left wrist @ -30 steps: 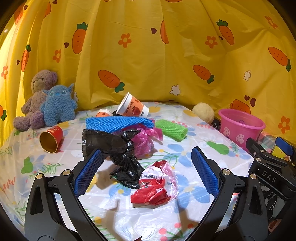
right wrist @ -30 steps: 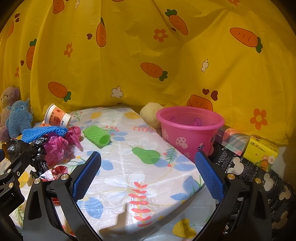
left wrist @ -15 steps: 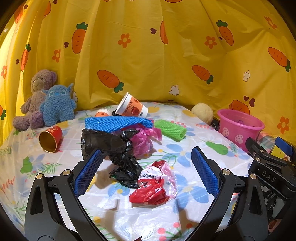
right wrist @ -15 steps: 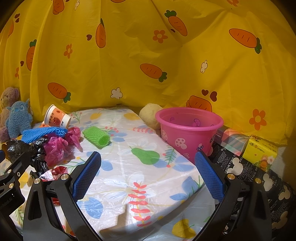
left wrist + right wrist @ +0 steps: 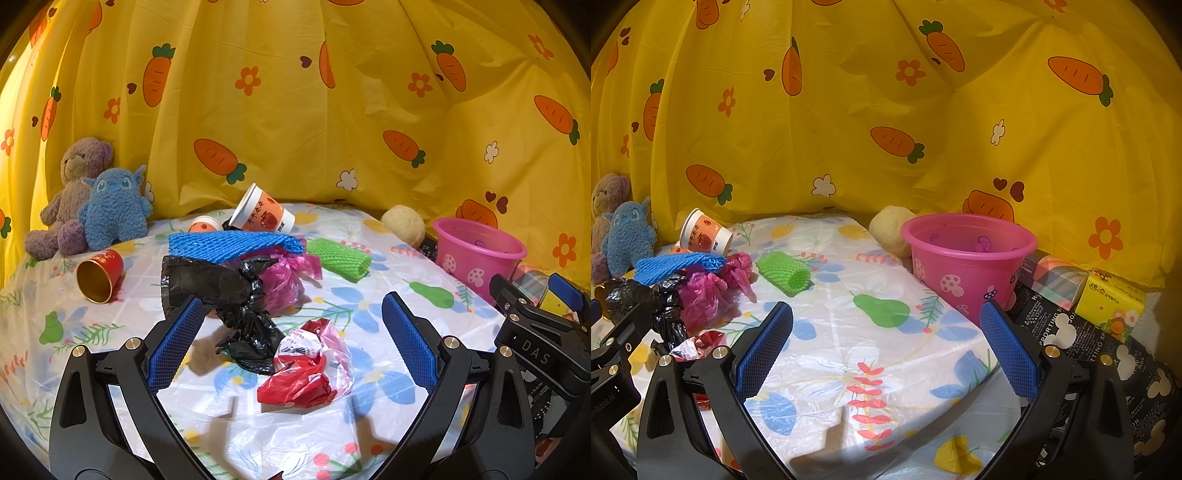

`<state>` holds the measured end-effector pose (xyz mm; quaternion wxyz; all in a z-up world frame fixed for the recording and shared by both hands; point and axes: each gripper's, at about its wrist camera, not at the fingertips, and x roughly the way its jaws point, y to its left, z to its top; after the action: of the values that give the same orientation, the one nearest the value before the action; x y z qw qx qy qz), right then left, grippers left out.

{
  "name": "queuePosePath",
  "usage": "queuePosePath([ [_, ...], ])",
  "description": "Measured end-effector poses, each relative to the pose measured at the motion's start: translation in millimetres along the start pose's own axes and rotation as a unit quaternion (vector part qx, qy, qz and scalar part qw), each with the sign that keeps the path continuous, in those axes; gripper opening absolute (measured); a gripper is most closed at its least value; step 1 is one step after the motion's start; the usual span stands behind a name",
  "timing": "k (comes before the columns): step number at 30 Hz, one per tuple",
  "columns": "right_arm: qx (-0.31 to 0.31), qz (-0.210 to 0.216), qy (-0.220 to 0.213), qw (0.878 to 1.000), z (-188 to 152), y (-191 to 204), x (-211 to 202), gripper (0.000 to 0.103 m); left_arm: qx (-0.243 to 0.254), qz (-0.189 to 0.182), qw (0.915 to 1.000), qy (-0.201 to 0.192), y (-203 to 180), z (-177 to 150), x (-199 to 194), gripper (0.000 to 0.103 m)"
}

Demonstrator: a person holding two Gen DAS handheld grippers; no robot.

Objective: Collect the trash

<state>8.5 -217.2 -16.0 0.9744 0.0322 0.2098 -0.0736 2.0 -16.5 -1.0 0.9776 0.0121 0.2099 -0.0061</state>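
Both grippers hold nothing: the left gripper [image 5: 291, 332] gapes wide at bottom centre of its view, framing a red-and-white plastic bag [image 5: 304, 367] that lies on the flowered tablecloth [image 5: 240, 439] just beside a black bag [image 5: 229, 295]. Behind these, mid-frame, sit a blue net sleeve [image 5: 232, 245], a green net sleeve [image 5: 338, 258] and a tipped paper cup [image 5: 262, 214]. The right gripper [image 5: 886, 339] is equally wide open over bare cloth, with the pink bucket [image 5: 967, 258] at centre right of its view.

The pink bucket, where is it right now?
The pink bucket stands at the table's right edge, in front of the right gripper, beside a beige ball and the yellow curtain.
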Motion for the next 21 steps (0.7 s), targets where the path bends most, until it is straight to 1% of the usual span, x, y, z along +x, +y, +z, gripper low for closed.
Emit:
queuePosePath([
  [21,0.002,-0.001,-0.002,1.000,0.3,-1.5,-0.6,0.098,-0.001,-0.001,1.0000,0.000,1.3,0.2,-0.4,0.096],
])
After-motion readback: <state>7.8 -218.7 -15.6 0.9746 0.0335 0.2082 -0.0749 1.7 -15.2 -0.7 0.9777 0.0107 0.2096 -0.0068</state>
